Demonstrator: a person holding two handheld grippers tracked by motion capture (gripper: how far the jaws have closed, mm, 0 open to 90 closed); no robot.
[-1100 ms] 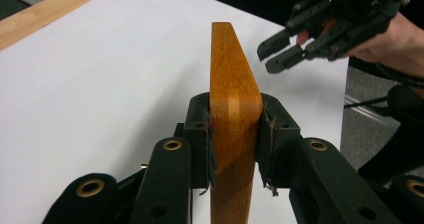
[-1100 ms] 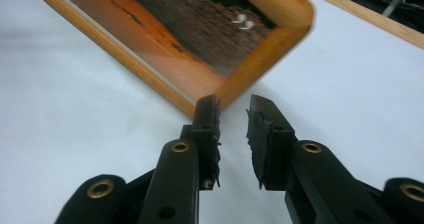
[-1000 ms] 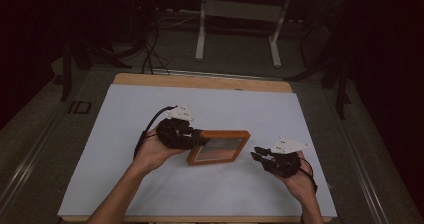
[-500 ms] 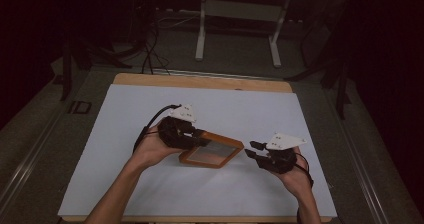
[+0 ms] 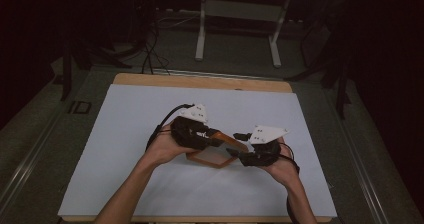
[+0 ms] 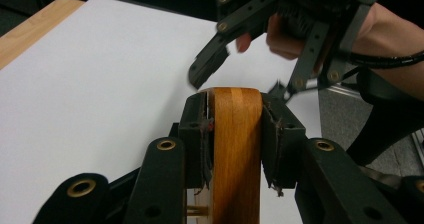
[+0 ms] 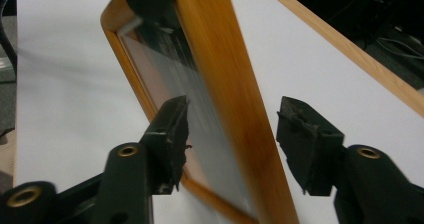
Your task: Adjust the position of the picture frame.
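White sheeting point(image 5: 125, 149) covers the table point(image 5: 200, 81), with dark floor and a stand's legs beyond it. From the high view, the left gripper point(image 5: 216, 138) and the right gripper point(image 5: 239, 146) meet over the sheet's near half, a wooden frame point(image 5: 212, 159) tilted up between them; how either grips is unclear there. The left gripper view settles 1 side: its 2 pads are clamped on the frame's edge point(image 6: 235, 149), and the right gripper point(image 6: 240, 81) hangs just past the frame's top, spread wide. The right gripper view shows the far end: the frame's rail point(image 7: 225, 94) and pane stand between its 2 pads point(image 7: 172, 134) with gaps on both sides, touching neither; these jaws have just been opening.
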